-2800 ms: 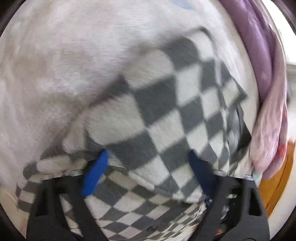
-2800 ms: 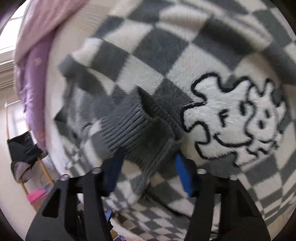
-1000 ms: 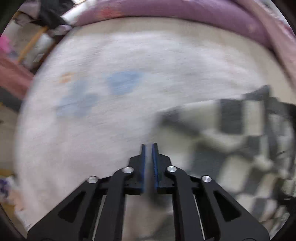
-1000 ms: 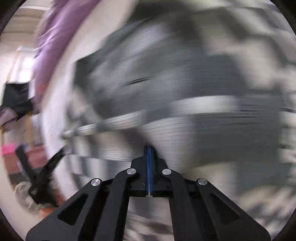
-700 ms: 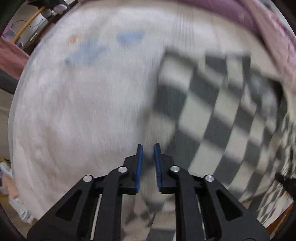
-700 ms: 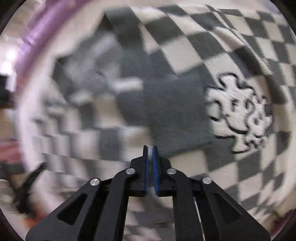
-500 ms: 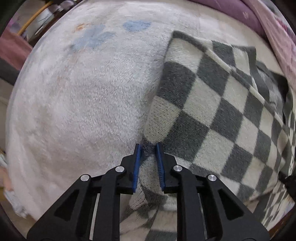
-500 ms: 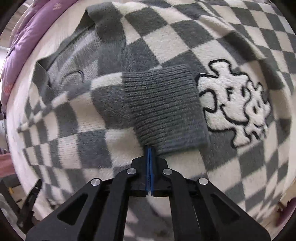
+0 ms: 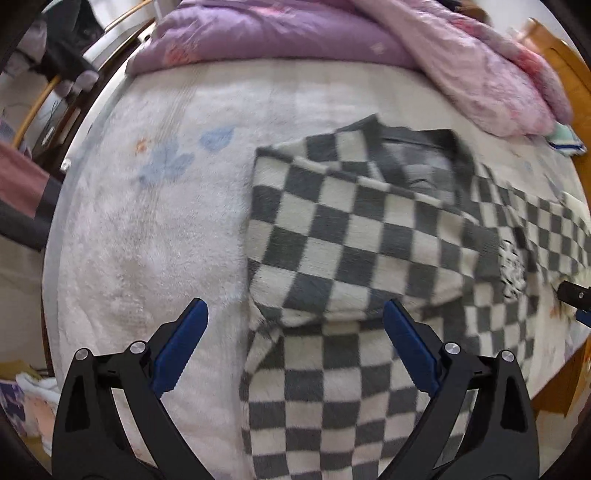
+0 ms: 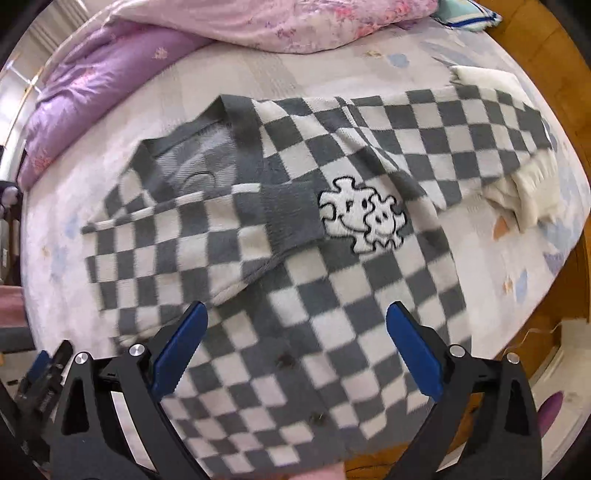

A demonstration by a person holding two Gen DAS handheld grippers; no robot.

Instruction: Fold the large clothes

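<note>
1. Here, the checkered sweater lies flat on the bed, its near hem close to the bed's near edge. In the right wrist view, its left sleeve is folded across the chest, with the ribbed grey cuff touching a white embroidered patch outlined in black.
2. The other sleeve extends to the right, its end resting on a cream cloth.
3. The grey neckline points toward the far end of the bed.
4. The left gripper is above the sweater's left edge; its jaws are opening, with nothing clamped between the blue pads.
5. The right gripper is above the lower body of the sweater; its jaws are opening, likewise released.
6. The bed carries a pale plush cover with faint blue and orange motifs. A purple quilt and a pink floral quilt are bunched at the far end.
7. A wooden bed frame shows at the right edge.
8. The sweater knit is fuzzy, with grey and off-white squares.
</note>
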